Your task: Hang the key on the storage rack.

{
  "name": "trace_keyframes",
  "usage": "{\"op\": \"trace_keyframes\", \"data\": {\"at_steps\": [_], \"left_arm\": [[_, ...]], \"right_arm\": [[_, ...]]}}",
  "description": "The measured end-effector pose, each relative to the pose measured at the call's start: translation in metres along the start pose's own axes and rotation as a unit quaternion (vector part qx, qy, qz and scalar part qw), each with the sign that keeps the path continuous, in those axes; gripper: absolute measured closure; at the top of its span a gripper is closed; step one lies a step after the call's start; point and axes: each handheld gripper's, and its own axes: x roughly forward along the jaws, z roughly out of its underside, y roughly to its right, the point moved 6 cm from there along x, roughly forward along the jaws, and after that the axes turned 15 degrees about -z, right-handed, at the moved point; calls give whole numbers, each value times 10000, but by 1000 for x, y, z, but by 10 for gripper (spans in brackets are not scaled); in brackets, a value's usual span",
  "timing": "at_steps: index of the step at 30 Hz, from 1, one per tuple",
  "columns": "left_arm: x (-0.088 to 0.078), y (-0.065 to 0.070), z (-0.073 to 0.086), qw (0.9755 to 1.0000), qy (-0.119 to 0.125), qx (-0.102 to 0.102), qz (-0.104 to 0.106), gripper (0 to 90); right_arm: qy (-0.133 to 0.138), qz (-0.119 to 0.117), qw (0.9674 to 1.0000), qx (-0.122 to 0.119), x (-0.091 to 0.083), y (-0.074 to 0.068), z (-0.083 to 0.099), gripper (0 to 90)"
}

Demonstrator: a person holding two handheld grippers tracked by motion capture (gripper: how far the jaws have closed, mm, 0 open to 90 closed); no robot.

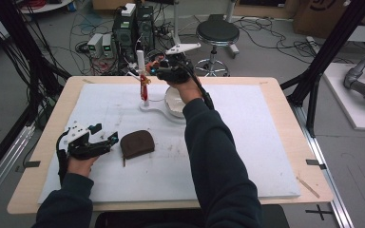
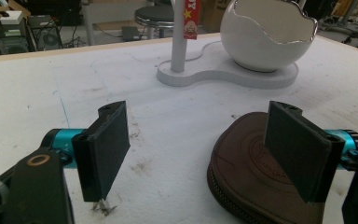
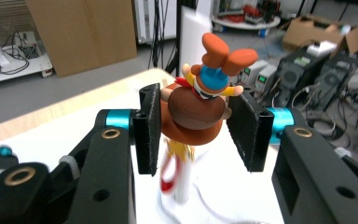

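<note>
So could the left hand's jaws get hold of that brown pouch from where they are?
Probably yes. The left gripper rests on the table with its jaws open, the brown pouch right beside it, already partly behind one jaw. Nothing lies between them; a small sideways shift should do it.

I see a brown zip pouch (image 1: pixel 137 144) lying left of centre on the white mat (image 1: pixel 247 142), toward its near edge. Beyond the tabletop's far edge stands a black stool (image 1: pixel 217 33).
</note>
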Motion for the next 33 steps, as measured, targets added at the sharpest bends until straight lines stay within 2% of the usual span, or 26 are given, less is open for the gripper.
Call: {"op": "trace_keyframes", "data": {"at_steps": [3,7,10,14,16,18,19,20,21,22,24,27,28,30,31,32,33], "left_arm": [[0,0,0,10000,-8,7,1,224],[0,-1,0,10000,-3,8,-11,223],[-1,-2,0,10000,7,-9,-29,223],[-1,-3,0,10000,3,-4,-37,223],[-1,-2,0,10000,4,1,-35,223],[-1,-2,0,10000,-1,7,-11,223],[-1,-2,0,10000,-1,7,-11,223],[-1,-2,-1,10000,15,-1,-23,223],[-2,-2,-1,10000,19,2,-15,223],[-2,-1,-1,10000,33,-6,10,223],[-2,0,-1,10000,25,-25,52,223],[-2,1,-1,10000,17,-12,79,223],[-1,2,-2,9999,23,-29,110,223],[-1,4,-2,9999,15,-29,137,223],[0,5,-2,9999,11,-47,161,223],[2,7,-3,9998,0,-38,190,222],[2,7,-3,9998,0,-38,190,222]], "right_arm": [[-69,-53,9998,196,-2,3,14,570],[-141,-129,9994,294,-5,5,26,564],[-158,-151,9995,247,-10,4,30,565],[-154,-202,9992,314,-22,4,31,536],[30,-131,9997,194,-33,1,33,541],[4,-19,9999,119,-44,0,39,512],[4,-19,9999,119,-44,0,39,512],[-52,39,9999,120,-51,-1,44,486],[-123,106,9999,56,-69,-6,59,416],[-258,173,9995,95,-78,-9,67,378],[-380,416,9984,-3,-98,-11,86,351],[-303,601,9976,151,-126,-13,113,313],[-303,601,9976,151,-126,-13,113,313],[-159,743,9963,411,-150,-14,136,286],[-124,812,9956,445,-157,-15,144,274],[-81,934,9945,466,-175,-18,161,265],[-81,934,9945,466,-175,-18,161,265]]}}
